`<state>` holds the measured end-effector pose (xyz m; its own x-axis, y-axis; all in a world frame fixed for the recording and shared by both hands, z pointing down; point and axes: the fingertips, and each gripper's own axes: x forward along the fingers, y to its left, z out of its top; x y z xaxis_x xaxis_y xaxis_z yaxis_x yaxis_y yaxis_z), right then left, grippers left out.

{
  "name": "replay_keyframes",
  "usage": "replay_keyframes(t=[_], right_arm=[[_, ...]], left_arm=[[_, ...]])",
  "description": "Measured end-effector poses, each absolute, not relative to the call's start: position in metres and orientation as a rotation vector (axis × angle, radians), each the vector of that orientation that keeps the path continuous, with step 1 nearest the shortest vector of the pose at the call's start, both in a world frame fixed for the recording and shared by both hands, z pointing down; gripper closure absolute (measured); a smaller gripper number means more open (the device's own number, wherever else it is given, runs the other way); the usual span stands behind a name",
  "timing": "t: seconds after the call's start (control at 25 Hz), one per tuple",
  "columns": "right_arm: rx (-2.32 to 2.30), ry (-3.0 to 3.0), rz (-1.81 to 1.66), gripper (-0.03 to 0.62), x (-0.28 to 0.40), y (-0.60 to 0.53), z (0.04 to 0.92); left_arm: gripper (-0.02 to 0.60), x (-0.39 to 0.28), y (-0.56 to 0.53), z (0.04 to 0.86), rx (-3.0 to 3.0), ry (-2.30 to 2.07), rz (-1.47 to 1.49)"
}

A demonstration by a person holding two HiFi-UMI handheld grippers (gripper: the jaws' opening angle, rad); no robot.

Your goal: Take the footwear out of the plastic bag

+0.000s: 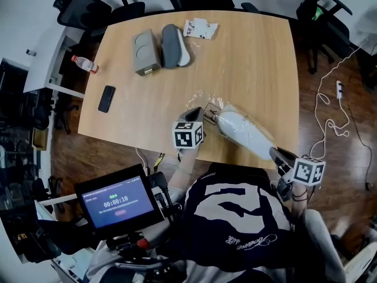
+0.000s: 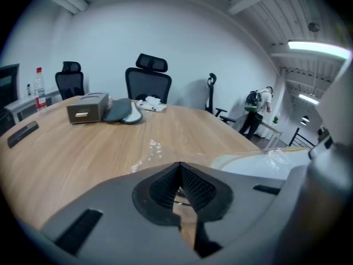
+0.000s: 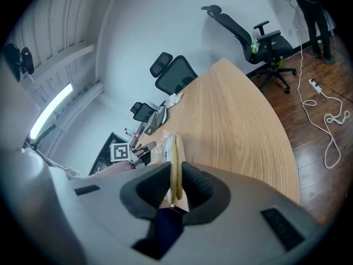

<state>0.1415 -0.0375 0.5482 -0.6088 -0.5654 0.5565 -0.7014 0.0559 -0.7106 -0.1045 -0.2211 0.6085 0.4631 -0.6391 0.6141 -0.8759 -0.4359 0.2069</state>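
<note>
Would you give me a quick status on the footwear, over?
Left gripper shut at edge of plastic bag. Right gripper shut on footwear. Footwear looks bagged. Nothing obstructing.

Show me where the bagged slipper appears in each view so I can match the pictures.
Head view: the bagged slipper lies at the table's near edge, right of centre.
Left gripper view: pale shape at right.
Right gripper view: edge-on at centre, clamped in the right gripper.
Shared landmark: the grey box, at left in the left gripper view, tiny and far in the right gripper view.
</note>
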Motion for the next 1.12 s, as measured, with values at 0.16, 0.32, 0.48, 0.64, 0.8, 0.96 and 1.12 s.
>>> replay_keyframes(t=[0.16,0.32,0.48,0.64,0.8,0.96,1.12], right_arm=[[1.279,-2.198,1.557,0.537,0.139,-0.045,0.548],[1.279,-2.196,1.498,0.537,0.140,-0.046,0.542],[1.308,-2.178,1.464,0.537,0.149,-0.034,0.536],[1.385,-2.141,1.415,0.537,0.164,-0.019,0.527],[1.485,-2.099,1.379,0.537,0.181,-0.007,0.518],[1.531,-2.090,1.363,0.537,0.192,0.004,0.503],[1.611,-2.137,1.347,0.540,0.204,0.013,0.474]], left_arm=[[0.578,-0.070,-0.199,0.614,2.284,-1.086,0.678],[0.578,-0.069,-0.195,0.636,2.251,-1.075,0.791],[0.578,-0.083,-0.195,0.657,2.185,-1.120,0.900],[0.578,-0.098,-0.204,0.658,2.118,-1.240,0.874],[0.578,-0.106,-0.208,0.659,2.058,-1.322,0.849],[0.578,-0.107,-0.209,0.658,2.032,-1.356,0.839],[0.578,-0.108,-0.209,0.658,2.033,-1.380,0.843]])
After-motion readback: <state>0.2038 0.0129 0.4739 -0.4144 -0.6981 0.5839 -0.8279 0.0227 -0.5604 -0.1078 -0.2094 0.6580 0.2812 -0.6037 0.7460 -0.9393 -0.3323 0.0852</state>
